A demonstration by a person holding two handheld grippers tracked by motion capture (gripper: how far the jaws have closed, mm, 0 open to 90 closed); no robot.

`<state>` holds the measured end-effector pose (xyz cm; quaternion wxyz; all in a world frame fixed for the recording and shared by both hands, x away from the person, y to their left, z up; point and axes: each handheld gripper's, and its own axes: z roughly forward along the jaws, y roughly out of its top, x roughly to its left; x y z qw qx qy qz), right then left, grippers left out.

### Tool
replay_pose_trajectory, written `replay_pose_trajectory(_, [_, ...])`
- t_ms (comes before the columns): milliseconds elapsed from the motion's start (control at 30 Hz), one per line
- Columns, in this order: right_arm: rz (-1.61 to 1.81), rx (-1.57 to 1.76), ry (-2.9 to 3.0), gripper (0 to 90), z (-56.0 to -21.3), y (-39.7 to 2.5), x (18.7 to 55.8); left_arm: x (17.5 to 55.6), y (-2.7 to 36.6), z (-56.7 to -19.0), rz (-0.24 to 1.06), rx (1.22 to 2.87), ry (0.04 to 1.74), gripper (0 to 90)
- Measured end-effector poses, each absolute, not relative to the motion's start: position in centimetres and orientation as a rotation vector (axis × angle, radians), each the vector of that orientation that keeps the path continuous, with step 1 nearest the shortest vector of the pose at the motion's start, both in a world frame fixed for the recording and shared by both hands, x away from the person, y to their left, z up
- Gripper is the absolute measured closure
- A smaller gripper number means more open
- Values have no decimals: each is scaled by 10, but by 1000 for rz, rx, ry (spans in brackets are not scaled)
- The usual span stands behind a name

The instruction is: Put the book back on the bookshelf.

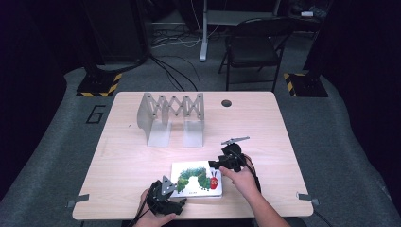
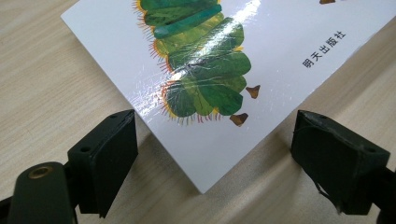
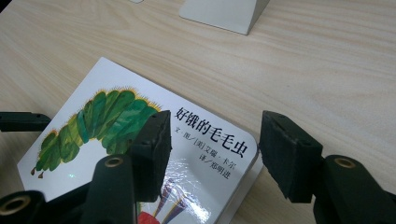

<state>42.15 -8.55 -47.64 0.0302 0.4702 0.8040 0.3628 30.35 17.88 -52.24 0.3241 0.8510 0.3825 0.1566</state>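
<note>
Dark curtains and grey floor surround a pale wooden tabletop (image 1: 142, 156), with a black folding chair (image 1: 253, 47) and cables on the floor beyond its far edge. Taking the book (image 1: 196, 179) as the landmark: it lies flat near the tabletop's front edge, white cover up, with a green caterpillar with a red head and a line of Chinese title text on it. Far of the book, toward the middle of the tabletop, stands a grey metal rack (image 1: 172, 118) with a scissor-lattice top and two flat feet; a small dark hole (image 1: 226, 103) sits in the tabletop farther still. At the book's near left corner are the left tongs (image 1: 176, 203), held by a hand coming in from the front edge; in the left gripper view those tongs (image 2: 212, 158) gape wide, one jaw on each side of the corner, gripping nothing, both jaws apart from the cover. At the book's far right corner are the right tongs (image 1: 213, 164), held in the person's right hand (image 1: 243, 178); in the right gripper view they (image 3: 215, 149) also stand wide open, one jaw over the cover near the title, the other over bare wood just off the book's edge, holding nothing.
</note>
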Motion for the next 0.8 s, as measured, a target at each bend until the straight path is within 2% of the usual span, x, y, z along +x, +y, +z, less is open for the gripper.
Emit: replay_pose_trajectory(800, [1199,1479,2454,439,-466,-89,420,308,170,-524,422,2228,1054,63])
